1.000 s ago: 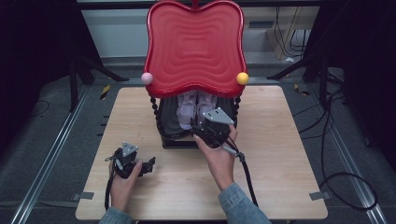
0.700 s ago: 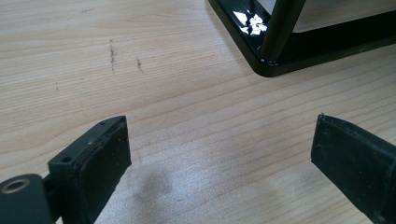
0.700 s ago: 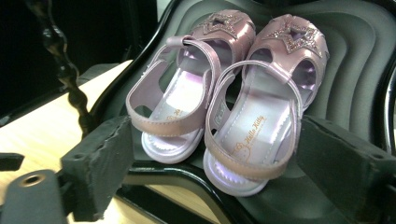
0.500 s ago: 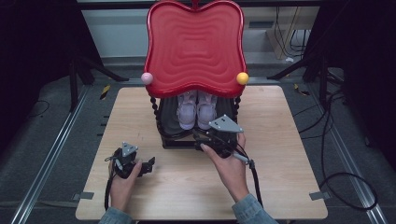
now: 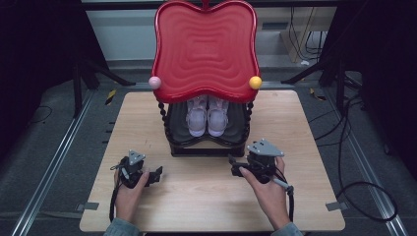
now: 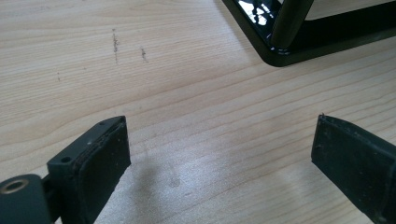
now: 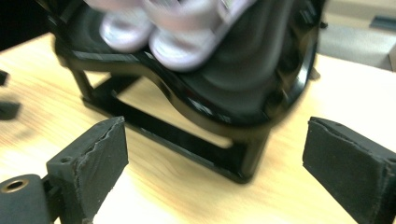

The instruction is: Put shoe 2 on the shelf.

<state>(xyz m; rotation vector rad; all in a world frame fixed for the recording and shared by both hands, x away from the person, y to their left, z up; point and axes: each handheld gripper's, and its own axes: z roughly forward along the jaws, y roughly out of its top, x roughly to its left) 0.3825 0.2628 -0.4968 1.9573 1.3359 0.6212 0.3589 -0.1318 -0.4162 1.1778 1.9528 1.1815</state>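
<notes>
The worktop [image 5: 147, 123] carries a red-topped rack [image 5: 204, 49] at 12 o'clock, a pair of shoes [image 5: 207, 117] on its black lower shelf. Right gripper [image 5: 237, 167] at 5 o'clock — wide, nothing between. Left gripper [image 5: 156, 173] at 7 — wide, on bare wood.

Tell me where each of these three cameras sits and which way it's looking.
High view: above the person's side, looking forward and down on the table; both hands and grippers show.
Left gripper view: rides the left gripper, facing bare tabletop and the shelf's base corner; open jaws show.
Right gripper view: rides the right gripper, facing the shelf with the shoes; open jaws show.
Shared: all show the black shelf.
</notes>
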